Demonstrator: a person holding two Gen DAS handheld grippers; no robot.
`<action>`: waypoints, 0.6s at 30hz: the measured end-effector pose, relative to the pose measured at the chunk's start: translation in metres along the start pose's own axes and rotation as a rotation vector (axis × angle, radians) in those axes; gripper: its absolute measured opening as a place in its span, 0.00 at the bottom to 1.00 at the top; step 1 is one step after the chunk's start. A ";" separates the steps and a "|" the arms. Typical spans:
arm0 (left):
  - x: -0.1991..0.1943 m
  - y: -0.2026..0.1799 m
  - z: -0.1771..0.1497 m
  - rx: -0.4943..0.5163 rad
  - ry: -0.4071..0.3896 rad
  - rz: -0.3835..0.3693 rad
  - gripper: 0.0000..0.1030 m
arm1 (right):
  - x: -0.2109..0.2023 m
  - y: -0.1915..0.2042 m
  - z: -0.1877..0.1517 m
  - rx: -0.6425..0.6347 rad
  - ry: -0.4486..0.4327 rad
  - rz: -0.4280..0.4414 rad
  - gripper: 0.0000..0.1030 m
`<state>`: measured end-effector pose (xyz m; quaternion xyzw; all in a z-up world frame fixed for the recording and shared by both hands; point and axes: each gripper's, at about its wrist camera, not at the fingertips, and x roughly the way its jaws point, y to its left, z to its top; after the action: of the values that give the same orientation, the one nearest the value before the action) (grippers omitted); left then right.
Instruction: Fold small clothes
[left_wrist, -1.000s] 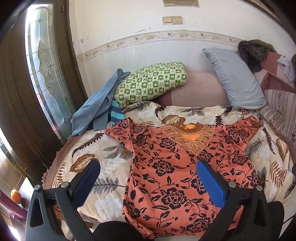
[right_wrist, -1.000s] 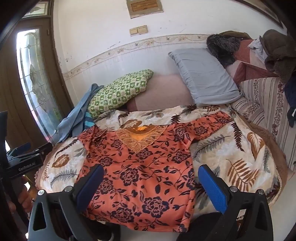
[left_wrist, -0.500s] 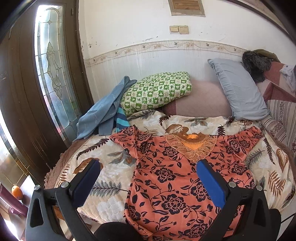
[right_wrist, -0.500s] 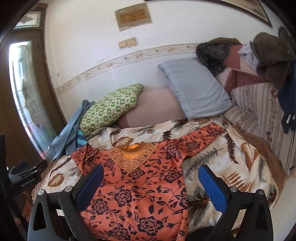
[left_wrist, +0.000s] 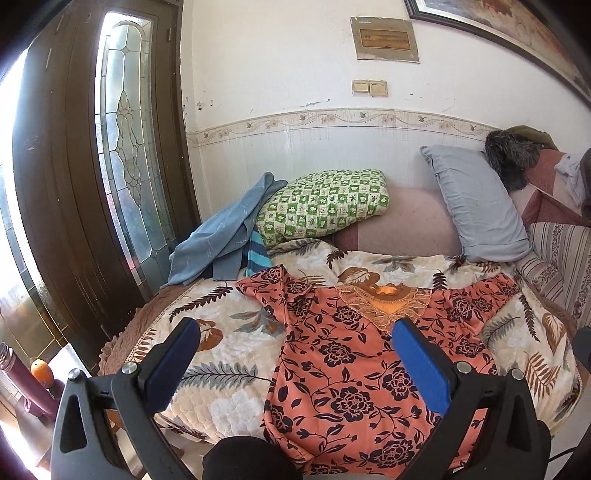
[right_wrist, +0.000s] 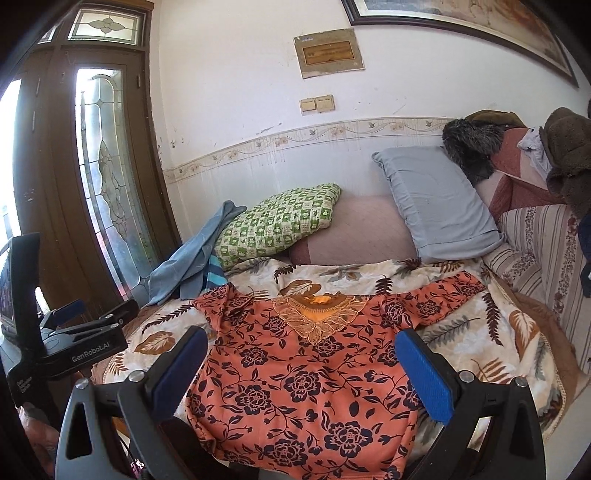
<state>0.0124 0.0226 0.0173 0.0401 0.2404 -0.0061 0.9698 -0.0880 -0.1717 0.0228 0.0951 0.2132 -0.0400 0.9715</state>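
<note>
An orange top with black flowers (left_wrist: 354, 365) (right_wrist: 303, 373) lies spread flat on the leaf-print bed cover (left_wrist: 229, 354) (right_wrist: 476, 343), neckline toward the wall, both short sleeves out to the sides. My left gripper (left_wrist: 295, 354) hovers open over the top's left half near the bed's front edge, nothing between its blue pads. My right gripper (right_wrist: 301, 365) is open too, held above the lower middle of the top. In the right wrist view the left gripper's black body (right_wrist: 74, 343) shows at the left edge.
A green checked pillow (left_wrist: 325, 203), a grey pillow (left_wrist: 476, 206) and a blue cloth (left_wrist: 221, 236) lie at the head of the bed by the wall. A dark wooden door with patterned glass (left_wrist: 125, 155) stands left. Piled clothes (right_wrist: 565, 158) sit at the right.
Both grippers have risen and pulled back, so the views show more wall and the top sits lower in frame. Both stay open. The top has not moved.
</note>
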 end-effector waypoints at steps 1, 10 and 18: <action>0.000 0.000 0.000 0.000 0.000 -0.002 1.00 | -0.001 0.001 0.002 -0.001 -0.001 0.001 1.00; 0.007 0.003 0.000 -0.008 0.018 0.006 1.00 | 0.007 0.003 0.003 -0.009 0.004 0.016 1.00; 0.020 0.000 -0.001 0.000 0.042 0.013 1.00 | 0.015 0.006 0.001 -0.008 0.015 0.021 1.00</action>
<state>0.0293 0.0224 0.0071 0.0416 0.2605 0.0011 0.9646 -0.0732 -0.1670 0.0179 0.0939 0.2196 -0.0283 0.9706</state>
